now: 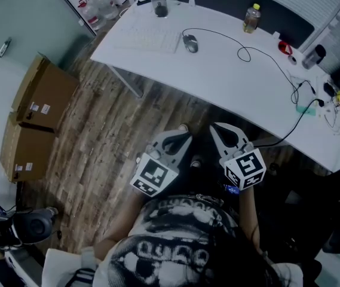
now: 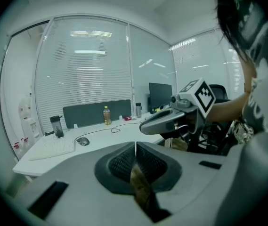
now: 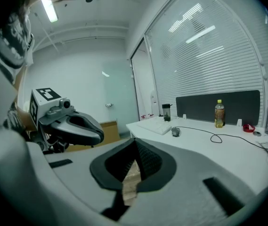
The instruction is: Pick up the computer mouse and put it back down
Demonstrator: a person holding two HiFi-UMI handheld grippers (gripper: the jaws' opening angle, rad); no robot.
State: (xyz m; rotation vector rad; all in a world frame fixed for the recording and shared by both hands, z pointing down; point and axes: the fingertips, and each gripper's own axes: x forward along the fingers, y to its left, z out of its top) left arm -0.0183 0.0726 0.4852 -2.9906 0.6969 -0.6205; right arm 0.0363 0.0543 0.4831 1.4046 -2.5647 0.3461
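The grey corded computer mouse [image 1: 190,42] lies on the white desk [image 1: 229,76], just right of a white keyboard [image 1: 149,39]. It also shows far ahead in the left gripper view, mouse [image 2: 83,141], and in the right gripper view, mouse [image 3: 175,132]. Both grippers hang side by side over the wood floor, close to the person's body and well short of the desk edge. My left gripper [image 1: 182,130] is shut and holds nothing, its pads [image 2: 124,161] pressed together. My right gripper [image 1: 215,127] is likewise shut and empty, its pads [image 3: 145,159] meeting.
A dark tumbler [image 1: 158,2] and a yellow-capped bottle [image 1: 251,18] stand at the desk's far side. The mouse cable [image 1: 244,52] loops right toward plugs and small items [image 1: 313,94]. Cardboard boxes [image 1: 38,112] sit on the floor at left; a black chair [image 1: 331,214] is at right.
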